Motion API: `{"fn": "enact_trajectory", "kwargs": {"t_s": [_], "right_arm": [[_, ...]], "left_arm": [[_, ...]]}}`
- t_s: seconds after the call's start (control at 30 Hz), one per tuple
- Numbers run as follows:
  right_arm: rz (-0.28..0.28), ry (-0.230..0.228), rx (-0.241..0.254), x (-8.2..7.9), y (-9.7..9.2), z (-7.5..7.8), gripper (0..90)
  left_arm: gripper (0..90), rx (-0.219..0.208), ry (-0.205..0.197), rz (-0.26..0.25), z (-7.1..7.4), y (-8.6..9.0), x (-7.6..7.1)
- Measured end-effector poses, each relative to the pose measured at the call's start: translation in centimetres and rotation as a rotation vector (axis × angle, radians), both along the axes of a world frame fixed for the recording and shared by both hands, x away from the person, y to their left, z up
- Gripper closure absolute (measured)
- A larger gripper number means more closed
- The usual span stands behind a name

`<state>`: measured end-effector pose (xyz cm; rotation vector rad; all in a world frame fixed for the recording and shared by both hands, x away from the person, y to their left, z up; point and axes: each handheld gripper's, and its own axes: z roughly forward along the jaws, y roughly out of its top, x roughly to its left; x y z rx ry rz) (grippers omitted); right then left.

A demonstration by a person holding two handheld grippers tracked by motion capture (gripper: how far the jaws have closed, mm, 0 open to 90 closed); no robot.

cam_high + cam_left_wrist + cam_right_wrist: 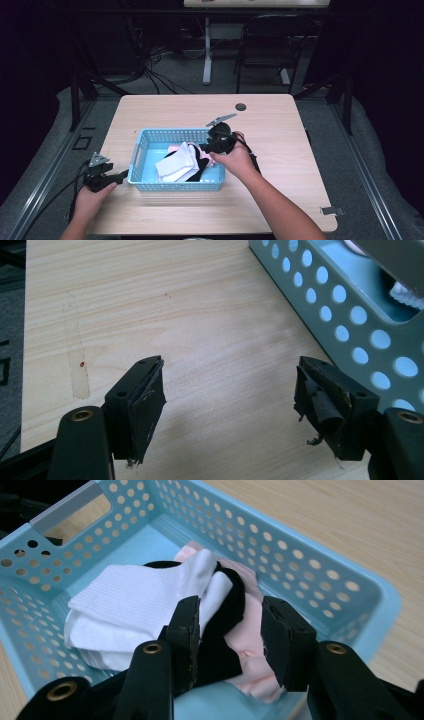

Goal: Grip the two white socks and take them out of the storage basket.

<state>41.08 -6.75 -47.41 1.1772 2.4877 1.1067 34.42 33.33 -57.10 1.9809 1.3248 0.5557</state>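
While my right claw (230, 635) hangs over the near right part of the blue basket (305, 555), its jaws stand wide apart with nothing clamped between them; in the right gripper view the pile of socks shows through the gap below, and I cannot tell whether the pads brush the cloth. Just under the jaws lies a black sock (227, 625), partly over a pink sock (250, 630) on one side and tucked under a white sock (130, 610) on the other. All three rest on the floor of the basket, bunched toward the middle and the side nearer my right hand (235, 160). From the high view that hand grips the claw from the right rim of the basket, its jaws pointing left and down into it.

My left claw (227, 400) is farther out, also spread wide and holding nothing, with bare wood between its jaws. It sits low over the tabletop (190, 315) just outside the left wall of the basket, whose perforated side fills the upper right of the left gripper view. In the high view my left hand (95, 192) rests near the front left corner of the tabletop, the basket lying between my two hands
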Motion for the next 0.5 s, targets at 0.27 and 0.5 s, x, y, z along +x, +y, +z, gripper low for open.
{"fn": "enact_trajectory", "kwargs": {"t_s": [0.27,0.5], "right_arm": [[0.026,0.051,-0.032,1.9,3.2,-1.4,58.9],[0.011,0.086,-0.037,3.4,4.9,-2.3,58.1]], "left_arm": [[27.8,-0.002,-0.004,-0.004,0.1,0.1,0.0],[27.8,-0.005,-0.005,-0.006,0.1,0.0,0.0]]}}
